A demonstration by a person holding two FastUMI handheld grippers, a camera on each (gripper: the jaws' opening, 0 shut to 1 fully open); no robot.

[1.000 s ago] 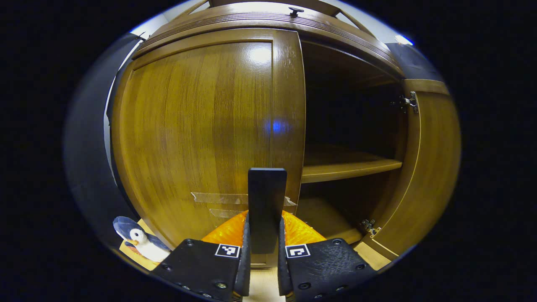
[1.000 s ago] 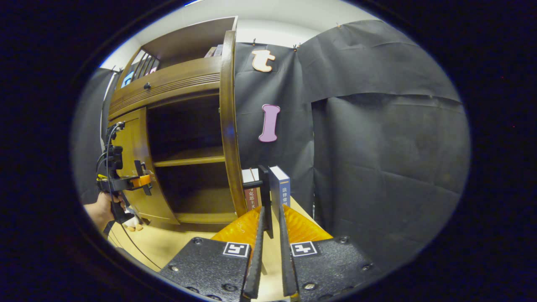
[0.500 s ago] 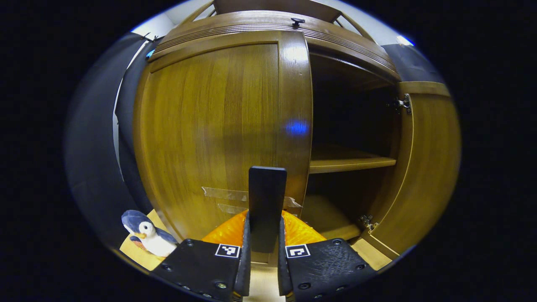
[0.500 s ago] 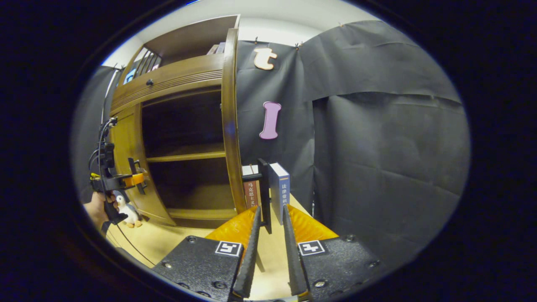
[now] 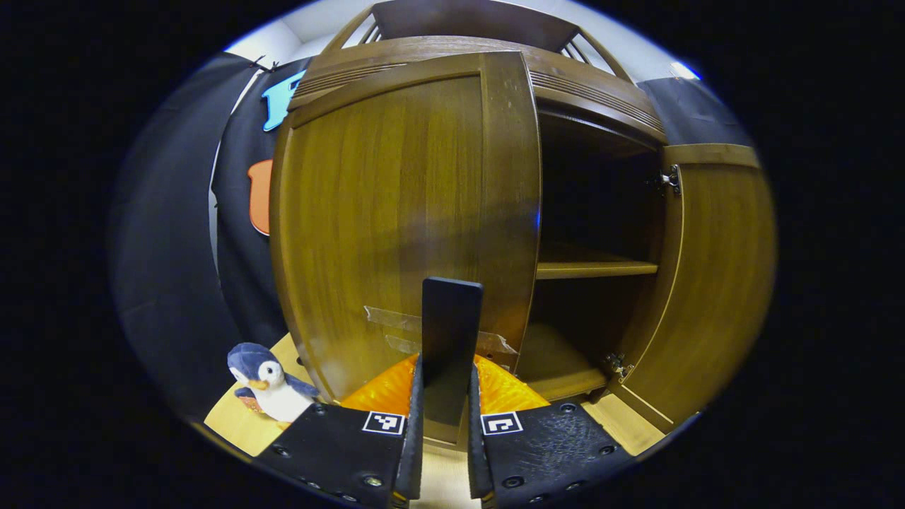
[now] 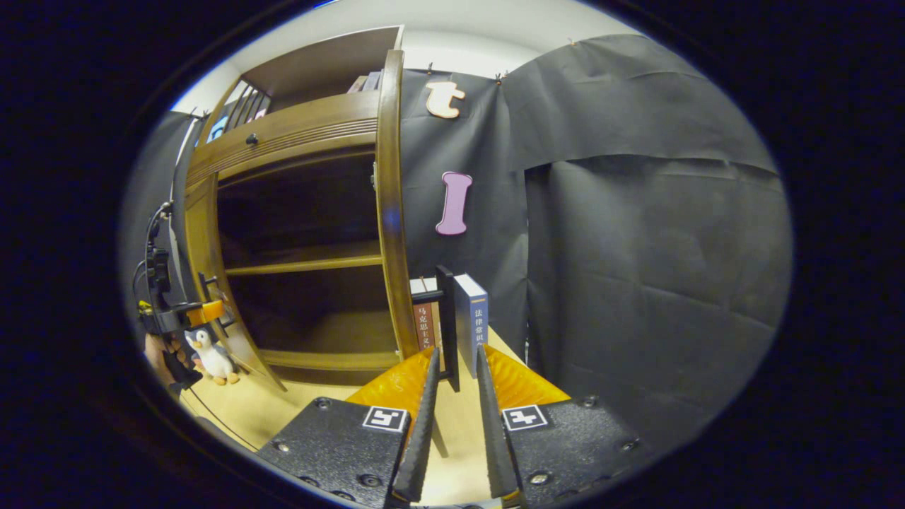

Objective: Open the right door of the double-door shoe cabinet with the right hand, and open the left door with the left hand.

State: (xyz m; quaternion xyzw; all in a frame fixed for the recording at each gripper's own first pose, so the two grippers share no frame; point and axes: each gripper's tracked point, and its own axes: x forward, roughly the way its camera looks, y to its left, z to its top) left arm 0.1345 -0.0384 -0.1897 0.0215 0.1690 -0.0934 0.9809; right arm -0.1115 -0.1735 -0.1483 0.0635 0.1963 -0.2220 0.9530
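On my left gripper view, the left gripper [image 5: 444, 396] is clamped on the dark flat handle [image 5: 450, 332] that sticks out from the left door [image 5: 396, 212] of the shoe cabinet [image 6: 297, 134], one finger pressed to each face of it. That door stands partly swung out, its free edge toward me, with strips of clear tape [image 5: 396, 322] across the panel behind the handle. Past its edge I see the dark inside of the cabinet with a wooden shelf [image 5: 590, 268] across it, and the right door [image 5: 714, 283] folded wide open on its hinges [image 5: 670, 180].

On my right gripper view, the right gripper [image 6: 456, 424] has its fingers a narrow gap apart. The right door's handle [image 6: 447, 325] stands just ahead of the tips, and I cannot tell whether they touch it. That door shows edge-on, with books [image 6: 470, 322] upright beside it at the far edge of the light wooden floor [image 6: 283, 403].

A plush penguin [image 5: 272, 382] sits on the floor at the left door's foot, near the hand [image 6: 159, 350] holding my left gripper.
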